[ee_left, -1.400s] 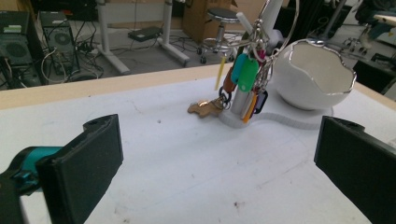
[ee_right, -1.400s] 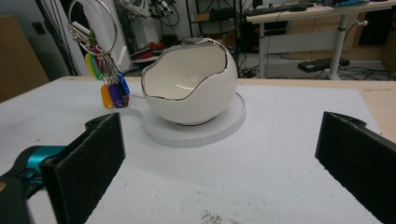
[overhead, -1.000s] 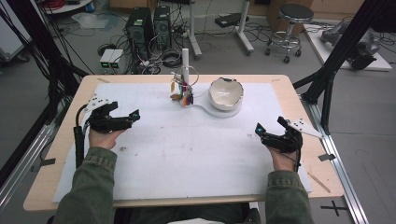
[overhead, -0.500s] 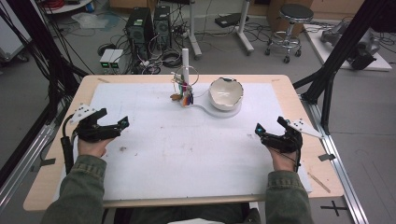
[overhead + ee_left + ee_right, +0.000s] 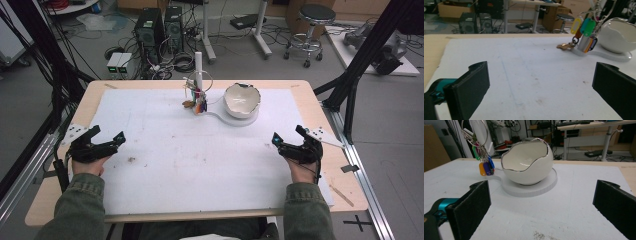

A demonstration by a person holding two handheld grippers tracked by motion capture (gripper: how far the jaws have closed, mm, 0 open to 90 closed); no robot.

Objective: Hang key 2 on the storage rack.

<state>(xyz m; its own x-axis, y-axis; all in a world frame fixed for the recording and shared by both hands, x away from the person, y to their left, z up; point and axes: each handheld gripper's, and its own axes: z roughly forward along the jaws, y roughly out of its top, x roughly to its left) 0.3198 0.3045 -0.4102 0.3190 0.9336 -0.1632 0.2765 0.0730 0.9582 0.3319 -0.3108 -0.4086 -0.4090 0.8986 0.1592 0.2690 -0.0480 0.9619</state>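
at the left edge of the white mat [image 5: 200, 165] on the wooden bench [image 5: 60, 200], the left gripper [image 5: 102, 145] is held low in a person's left hand [image 5: 89, 162], its fingers [image 5: 471, 85] spread wide with nothing between them. in the left gripper view the two black pads are seen far apart, framing bare mat marked with faint lines and small brown specks.

toward the far middle of the mat, a white post [image 5: 198, 67] is seen standing upright on a white base [image 5: 220, 114], with a wire ring hung on it and a bunch of key tags [image 5: 200, 102] in yellow, green, orange, blue and purple dangling beside it. a brass-coloured key [image 5: 564, 46] is seen lying on the mat, touching the foot of the post. just to the right, on the round end of the same base, an egg-shaped white bowl [image 5: 242, 99] with a jagged silver rim is set upright, well apart from both grippers.

at the right edge of the mat, the right gripper [image 5: 290, 142] is held in the right hand [image 5: 302, 167], its fingers [image 5: 471, 205] likewise opened wide and empty. in the right gripper view the bowl [image 5: 527, 162] is framed between the pads, farther off, with the tags [image 5: 485, 167] to its left.
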